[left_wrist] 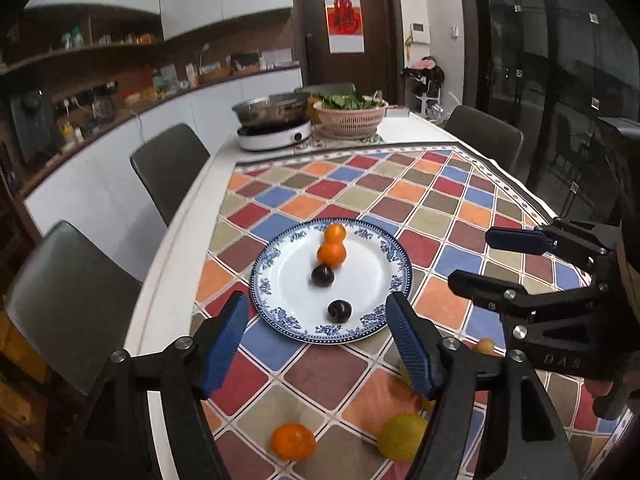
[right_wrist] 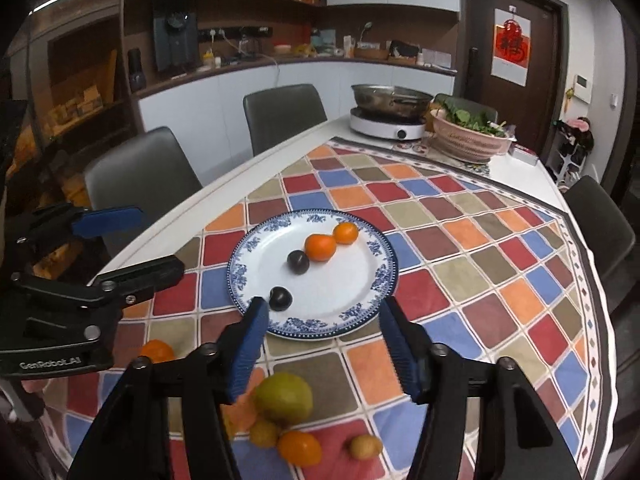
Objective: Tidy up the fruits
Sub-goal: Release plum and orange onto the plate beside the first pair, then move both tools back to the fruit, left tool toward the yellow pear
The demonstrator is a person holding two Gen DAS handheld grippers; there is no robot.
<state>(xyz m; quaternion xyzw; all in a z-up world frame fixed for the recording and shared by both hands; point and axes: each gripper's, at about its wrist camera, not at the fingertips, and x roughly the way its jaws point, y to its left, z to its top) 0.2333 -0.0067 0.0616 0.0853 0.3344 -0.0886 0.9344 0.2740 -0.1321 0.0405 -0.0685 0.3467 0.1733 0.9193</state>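
A blue-rimmed white plate [left_wrist: 372, 280] [right_wrist: 352, 288] lies on the checkered cloth. It holds two oranges [left_wrist: 331, 255] [right_wrist: 320, 247] and two dark plums [left_wrist: 339, 311] [right_wrist: 280, 298] in a row. My left gripper [left_wrist: 316, 328] is open and empty, just short of the plate's near rim. My right gripper [right_wrist: 322, 332] is open and empty, also near the plate's front rim; it shows at the right of the left wrist view [left_wrist: 472, 256]. Loose on the cloth in front lie an orange [left_wrist: 293, 441], a yellow-green fruit [right_wrist: 283, 398] and small yellow fruits [right_wrist: 365, 446].
An induction cooker with a steel pot [left_wrist: 276, 124] and a pink colander of greens [left_wrist: 350, 114] stand at the table's far end. Grey chairs [left_wrist: 168, 168] line the left side, one more [right_wrist: 600, 224] the right. The table edge runs along the left.
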